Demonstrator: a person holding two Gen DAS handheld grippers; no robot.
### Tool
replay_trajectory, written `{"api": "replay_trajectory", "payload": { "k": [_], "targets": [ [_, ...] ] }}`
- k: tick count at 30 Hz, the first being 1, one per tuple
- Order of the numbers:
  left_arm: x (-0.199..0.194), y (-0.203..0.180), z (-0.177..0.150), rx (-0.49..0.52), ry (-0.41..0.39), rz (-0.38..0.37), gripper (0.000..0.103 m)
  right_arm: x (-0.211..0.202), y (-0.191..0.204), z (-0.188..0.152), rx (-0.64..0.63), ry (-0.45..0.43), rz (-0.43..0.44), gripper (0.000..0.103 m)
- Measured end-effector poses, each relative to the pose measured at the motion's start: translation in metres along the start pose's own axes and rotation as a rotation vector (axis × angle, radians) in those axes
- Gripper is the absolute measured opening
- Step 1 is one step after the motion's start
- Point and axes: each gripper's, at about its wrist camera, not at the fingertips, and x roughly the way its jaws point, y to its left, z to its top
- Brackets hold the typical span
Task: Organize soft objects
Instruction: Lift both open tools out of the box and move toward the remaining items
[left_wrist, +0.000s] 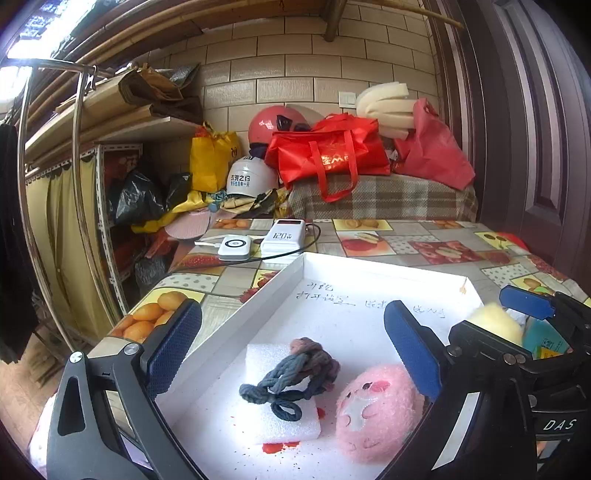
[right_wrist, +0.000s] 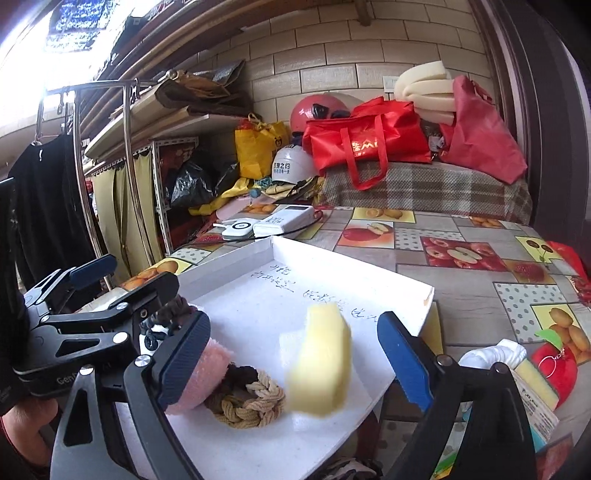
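A white tray (left_wrist: 258, 299) lies on the fruit-print table. In it are a white foam block (left_wrist: 291, 424) with a dark blue-grey braided band (left_wrist: 291, 380) on top, and a pink plush ball (left_wrist: 376, 413). My left gripper (left_wrist: 295, 350) is open above them, holding nothing. In the right wrist view a yellow sponge (right_wrist: 321, 362), blurred, is between the open fingers of my right gripper (right_wrist: 295, 358) without touching them, over the tray (right_wrist: 369, 280). A tan-and-brown braided band (right_wrist: 247, 398) and the pink plush (right_wrist: 199, 376) lie by the left finger.
Two white power banks (left_wrist: 266, 240) with a black cable sit behind the tray. A yellow sponge pack (right_wrist: 535, 384), white cloth (right_wrist: 495, 354) and red apple toy (right_wrist: 554, 365) lie right of the tray. Red bags (left_wrist: 328, 155) and helmets are piled behind the table.
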Motion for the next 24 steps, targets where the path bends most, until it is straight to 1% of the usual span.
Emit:
{"api": "replay_trajectory", "payload": {
  "k": [3, 6, 11, 19, 24],
  "targets": [
    [-0.001, 0.003, 0.000, -0.012, -0.006, 0.001, 0.103, -0.003, 0.004, 0.000, -0.021, -0.022, -0.007, 0.095],
    [-0.004, 0.004, -0.001, -0.017, -0.018, 0.006, 0.103, -0.005, 0.006, 0.000, -0.030, -0.038, -0.015, 0.103],
    [-0.009, 0.002, -0.001, -0.018, -0.037, 0.008, 0.103, -0.007, 0.004, 0.001, -0.025, -0.050, -0.011, 0.103],
    [-0.015, 0.010, -0.001, -0.056, -0.063, 0.033, 0.103, -0.013, 0.004, 0.000, -0.023, -0.082, -0.011, 0.103],
    [-0.019, 0.009, -0.001, -0.059, -0.070, 0.039, 0.103, -0.016, 0.006, -0.001, -0.027, -0.095, -0.010, 0.103]
  ]
}}
